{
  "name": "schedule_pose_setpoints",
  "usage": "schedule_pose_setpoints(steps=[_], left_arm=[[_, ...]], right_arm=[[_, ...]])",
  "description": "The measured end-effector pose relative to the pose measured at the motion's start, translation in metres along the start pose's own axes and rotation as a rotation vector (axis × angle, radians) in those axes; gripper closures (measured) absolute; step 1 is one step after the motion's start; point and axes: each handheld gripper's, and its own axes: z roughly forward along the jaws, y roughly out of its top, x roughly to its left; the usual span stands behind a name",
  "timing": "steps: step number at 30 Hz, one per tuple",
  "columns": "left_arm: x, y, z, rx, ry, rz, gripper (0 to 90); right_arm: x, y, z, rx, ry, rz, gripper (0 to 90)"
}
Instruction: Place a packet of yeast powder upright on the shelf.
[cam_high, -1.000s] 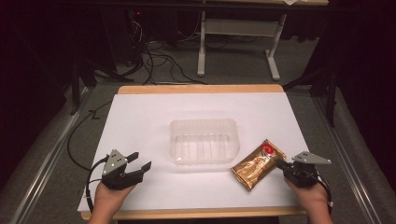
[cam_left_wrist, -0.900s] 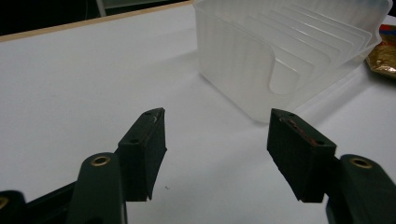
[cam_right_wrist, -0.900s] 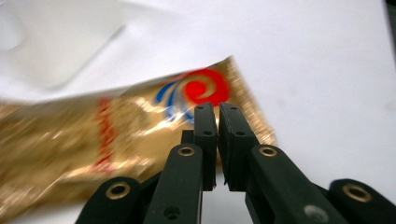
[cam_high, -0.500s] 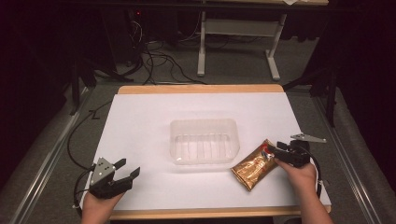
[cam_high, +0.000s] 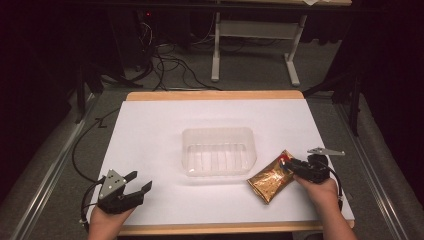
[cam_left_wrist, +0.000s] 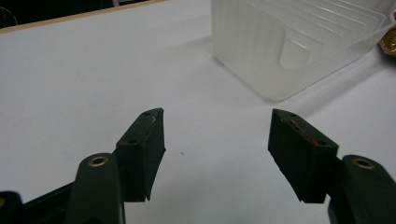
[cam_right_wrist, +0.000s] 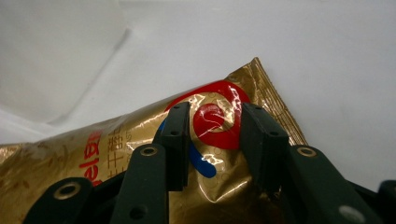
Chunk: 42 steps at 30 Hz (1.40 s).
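Observation:
A gold foil snack packet with a red and blue logo lies on the white table, right of a clear plastic tray. My right gripper has its jaws on either side of the packet's near end. They have just been closing, and in the right gripper view my right gripper pinches the puckered foil of the packet at the red logo. My left gripper rests at the front left, open. In the left gripper view my left gripper holds nothing and points toward the tray.
The white sheet covers a wooden-edged table. Its front edge lies just under both hands. Cables trail off the table's left side and across the floor behind. A desk frame stands beyond the far edge.
My right hand has moved left onto the packet's red-logo end, and its jaws now grip the foil. The left hand has barely shifted, drawing slightly toward the front edge.

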Motion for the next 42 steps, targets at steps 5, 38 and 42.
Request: schedule_pose_setpoints(steps=[5,38,42], left_arm=[[-0.001,0.002,0.002,0.000,-0.010,0.014,36.6],[-0.003,0.004,0.003,0.000,0.000,0.021,36.1],[-0.002,0.005,0.003,0.001,0.001,0.024,36.1]], right_arm=[[0.010,-0.003,-0.003,0.002,0.050,-0.029,73.0],[0.009,-0.011,-0.013,0.007,-0.083,-0.066,84.1],[0.014,-0.011,-0.019,-0.018,-0.069,-0.061,78.9]])
